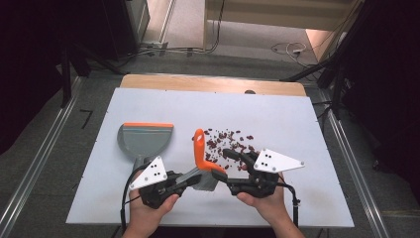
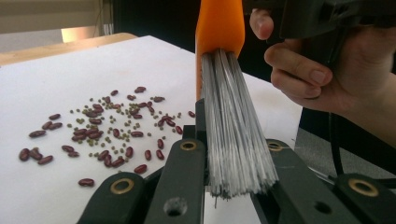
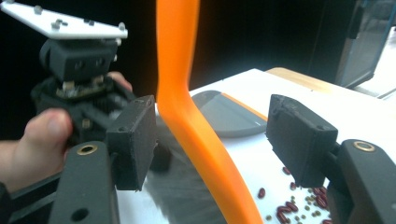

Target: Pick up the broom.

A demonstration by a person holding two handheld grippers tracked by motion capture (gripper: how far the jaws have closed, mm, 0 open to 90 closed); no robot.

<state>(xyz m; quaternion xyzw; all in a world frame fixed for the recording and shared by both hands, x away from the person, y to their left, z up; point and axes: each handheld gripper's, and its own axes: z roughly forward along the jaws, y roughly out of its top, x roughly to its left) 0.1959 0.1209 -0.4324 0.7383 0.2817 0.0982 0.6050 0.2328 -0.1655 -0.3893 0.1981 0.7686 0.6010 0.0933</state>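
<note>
Bristles [image 2: 236, 126] of a small hand brush sit pinched between the two black jaws of the left gripper [image 2: 233, 172], a grey fan of them squeezed tight at the tips and gathered above into the orange brush [image 1: 202, 156] body. In the left gripper view the bristle bundle stands nearly upright, with the orange part rising out of the top of the frame. The right gripper [image 3: 210, 140] has its jaws spread wide, one pad on each side of the brush's curved orange handle [image 3: 187, 93]; a clear gap shows between each pad and the handle, so it is not gripped there. From the high view the left gripper [image 1: 190, 179] and right gripper [image 1: 229, 166] meet near the front middle of the white table [image 1: 297, 124], the brush between them, its handle arching up and away from the person. Each gripper is held in a hand, the left hand [image 1: 148, 208] and the right hand [image 1: 265, 201] coming in from the near edge. Just beyond the brush lies a scatter of dark red beans [image 1: 225, 139] mixed with small green ones [image 2: 105, 135], loose on the table surface. To the left of the brush, apart from the beans, a grey dustpan [image 1: 143, 139] with an orange lip lies flat, its handle pointing toward the person.
</note>
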